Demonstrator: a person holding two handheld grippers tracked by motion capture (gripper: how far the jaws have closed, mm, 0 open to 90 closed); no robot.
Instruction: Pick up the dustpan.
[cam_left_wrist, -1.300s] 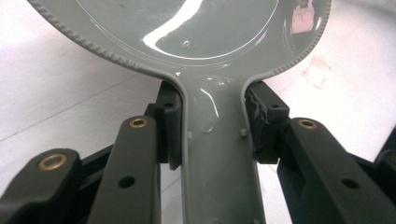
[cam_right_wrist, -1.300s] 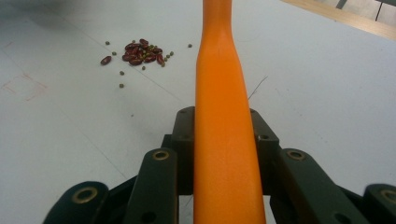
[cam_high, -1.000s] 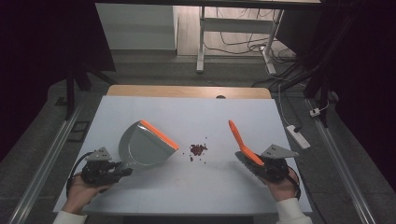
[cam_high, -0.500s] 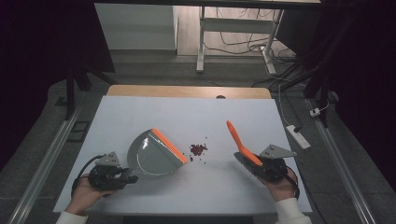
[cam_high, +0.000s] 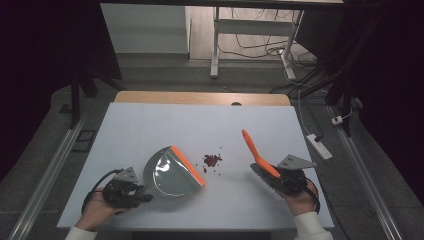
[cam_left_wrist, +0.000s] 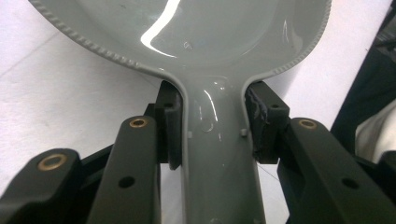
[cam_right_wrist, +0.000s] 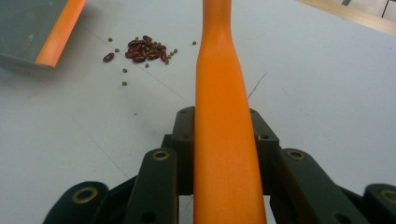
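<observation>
Your left gripper (cam_left_wrist: 212, 140) clamping grey dustpan (cam_high: 172, 172) handle between jaws, pan resting on desk (cam_high: 150, 125). Your right gripper (cam_right_wrist: 224, 140) pinching orange brush handle (cam_right_wrist: 222, 107) between jaws. Beans (cam_high: 212, 160) lying between pan lip and brush.

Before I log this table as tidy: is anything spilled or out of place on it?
Yes. A small pile of dark red beans, with a few tiny greenish ones scattered round it, lies loose on the white table, between the dustpan and the orange brush handle. Nothing else looks damaged.
</observation>
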